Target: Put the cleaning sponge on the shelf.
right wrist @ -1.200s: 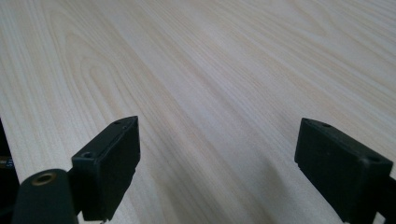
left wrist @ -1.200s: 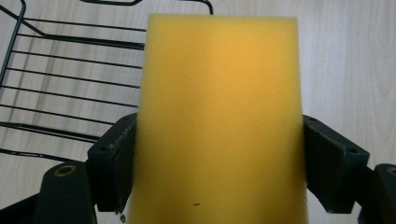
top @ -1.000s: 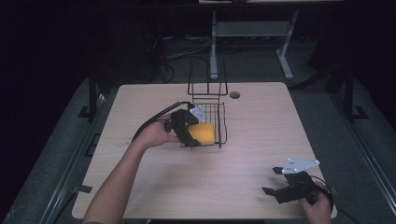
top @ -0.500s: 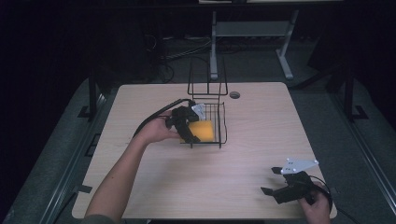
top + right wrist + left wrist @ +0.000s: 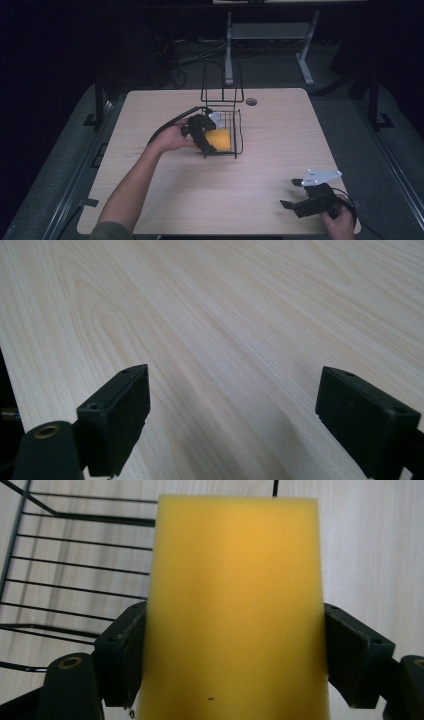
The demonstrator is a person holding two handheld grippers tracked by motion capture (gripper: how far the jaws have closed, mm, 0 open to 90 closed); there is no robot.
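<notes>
yellow sponge (image 5: 235, 610) clamped between left claw (image 5: 235, 670) jaws, inside wire basket (image 5: 235, 131)

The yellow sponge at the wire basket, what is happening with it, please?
A person holds tongs in each hand. The left tongs grip the yellow sponge between both jaws, at the black wire basket near the middle of the table. The right tongs rest open and empty near the table's front right corner.

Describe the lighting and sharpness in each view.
High view: lit table in a dark room, mildly soft. Left gripper view: yellow sponge close and blurred, wire basket behind it sharper. Right gripper view: bright wood grain, soft shadows near the open jaws of the right gripper.
</notes>
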